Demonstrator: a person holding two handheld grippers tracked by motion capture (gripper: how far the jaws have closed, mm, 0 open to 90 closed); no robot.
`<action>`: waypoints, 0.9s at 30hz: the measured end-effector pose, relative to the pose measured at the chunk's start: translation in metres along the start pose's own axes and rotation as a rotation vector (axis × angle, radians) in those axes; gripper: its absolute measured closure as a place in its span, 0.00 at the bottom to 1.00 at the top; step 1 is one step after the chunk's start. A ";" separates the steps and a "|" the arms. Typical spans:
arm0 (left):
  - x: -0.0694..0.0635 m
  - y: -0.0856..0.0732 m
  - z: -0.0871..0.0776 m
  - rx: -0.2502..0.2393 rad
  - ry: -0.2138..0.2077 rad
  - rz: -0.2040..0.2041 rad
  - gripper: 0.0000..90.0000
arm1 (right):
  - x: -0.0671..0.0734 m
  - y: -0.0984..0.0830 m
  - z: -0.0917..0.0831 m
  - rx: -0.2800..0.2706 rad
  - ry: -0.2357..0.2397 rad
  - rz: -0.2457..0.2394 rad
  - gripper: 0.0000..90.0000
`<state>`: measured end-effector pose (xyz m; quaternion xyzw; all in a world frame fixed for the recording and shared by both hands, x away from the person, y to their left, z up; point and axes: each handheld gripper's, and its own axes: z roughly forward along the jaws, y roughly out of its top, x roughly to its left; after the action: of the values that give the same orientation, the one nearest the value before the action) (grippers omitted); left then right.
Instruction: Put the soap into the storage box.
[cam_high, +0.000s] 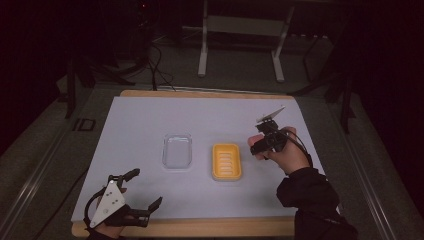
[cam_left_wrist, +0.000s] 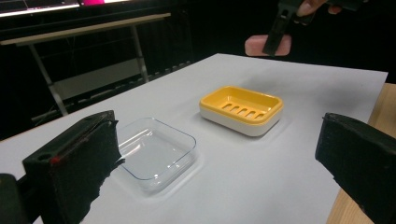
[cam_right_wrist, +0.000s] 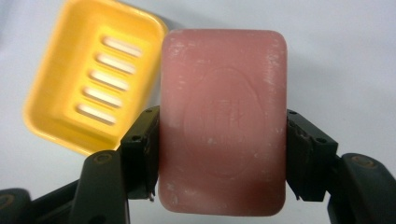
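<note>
I am clamping a pink bar of soap (cam_right_wrist: 223, 121) between the jaws of my right gripper (cam_right_wrist: 223, 154), one pad pressing on each of its long sides, so the jaws are standing only as wide as the bar itself. The bar is sticking out well past my fingertips, its stamped face turned toward the camera on that gripper. Beyond the bar and off to one side of those jaws, the yellow soap dish (cam_right_wrist: 88, 79) is lying on the white table cover (cam_right_wrist: 336, 60) with its slotted floor bare; the soap is hanging above it and not touching it. In the high view I am holding my right gripper (cam_high: 261, 145) in the air just beside the yellow dish, on the side away from the clear tray.

My left gripper (cam_left_wrist: 219, 163) is resting near the front edge of the table with its jaws spread wide and nothing between them. Just past its jaw tips, the clear plastic tray (cam_left_wrist: 156, 151) is sitting on the cover. Farther out, the yellow dish is sitting beside the tray, apart from it, and farther still the soap is hanging in my other gripper.
</note>
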<state>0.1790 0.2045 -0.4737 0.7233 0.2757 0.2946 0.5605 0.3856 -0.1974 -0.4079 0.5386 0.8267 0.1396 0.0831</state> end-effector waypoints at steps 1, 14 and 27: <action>0.000 0.000 0.000 -0.001 0.000 0.000 0.00 | 0.003 0.002 -0.002 -0.013 0.008 0.007 0.42; 0.000 0.000 -0.001 -0.001 0.005 0.004 0.00 | 0.050 0.014 -0.008 -0.120 0.066 0.055 0.42; -0.002 0.001 -0.001 -0.002 0.005 0.009 0.00 | 0.087 0.009 0.008 -0.229 0.104 0.170 0.42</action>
<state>0.1772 0.2039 -0.4731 0.7232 0.2735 0.2993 0.5591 0.3604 -0.1138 -0.4117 0.5857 0.7600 0.2673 0.0891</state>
